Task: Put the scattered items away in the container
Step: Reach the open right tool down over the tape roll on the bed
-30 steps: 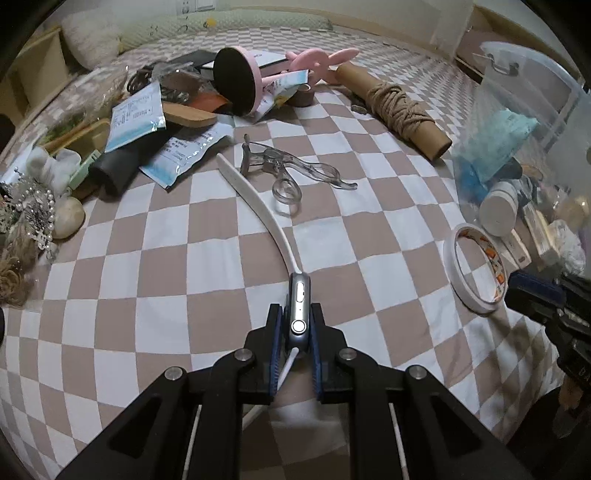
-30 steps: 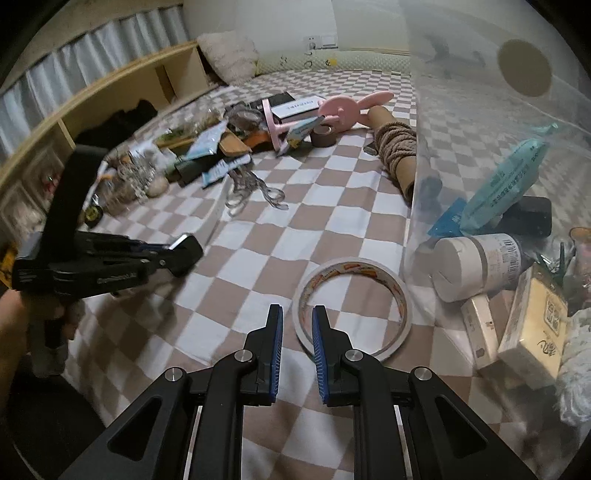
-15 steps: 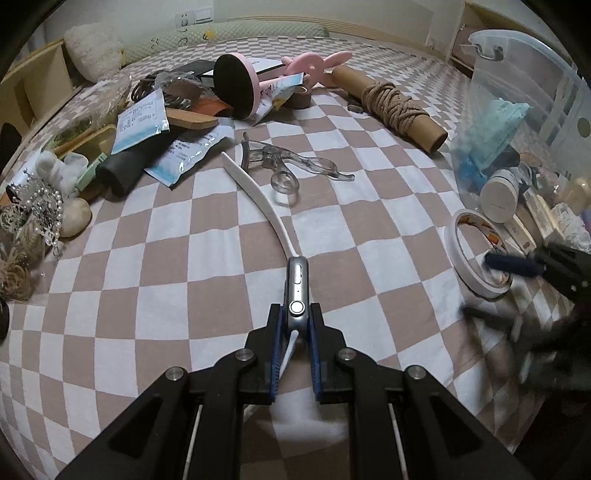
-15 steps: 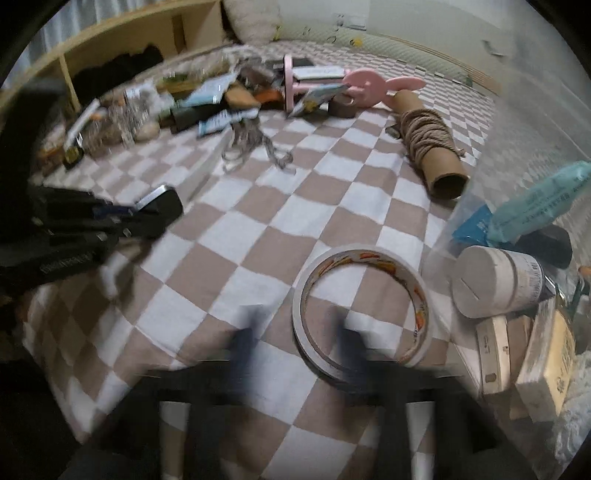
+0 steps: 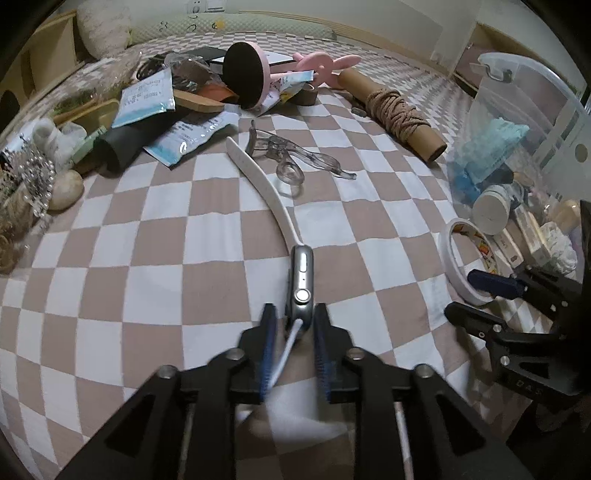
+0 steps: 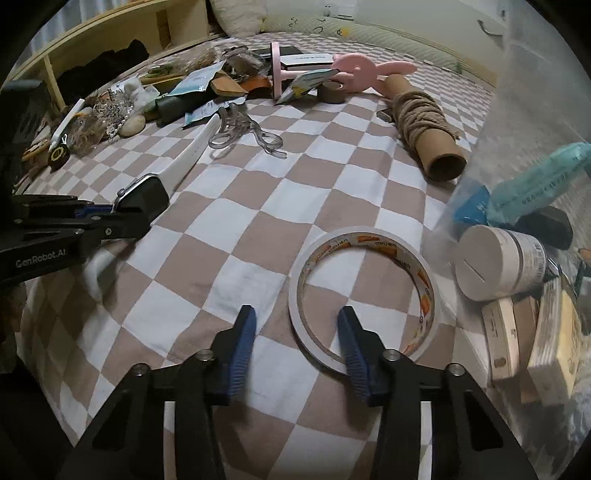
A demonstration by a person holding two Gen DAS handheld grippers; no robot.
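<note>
Angled steeply down, left gripper [image 5: 293, 325] is seen lower centre, jaws opening around watch [image 5: 302, 280]; right gripper [image 6: 295, 332] is closing astride tape ring [image 6: 364, 291]; "GenRobot.AI" is read.

A home bedroom. A checkered bedsheet [image 5: 155, 258] covers a bed, with a pillow [image 6: 240, 14] and long bolster [image 5: 236, 26] at its head. Wooden shelving [image 6: 74, 48] lines one side
</note>
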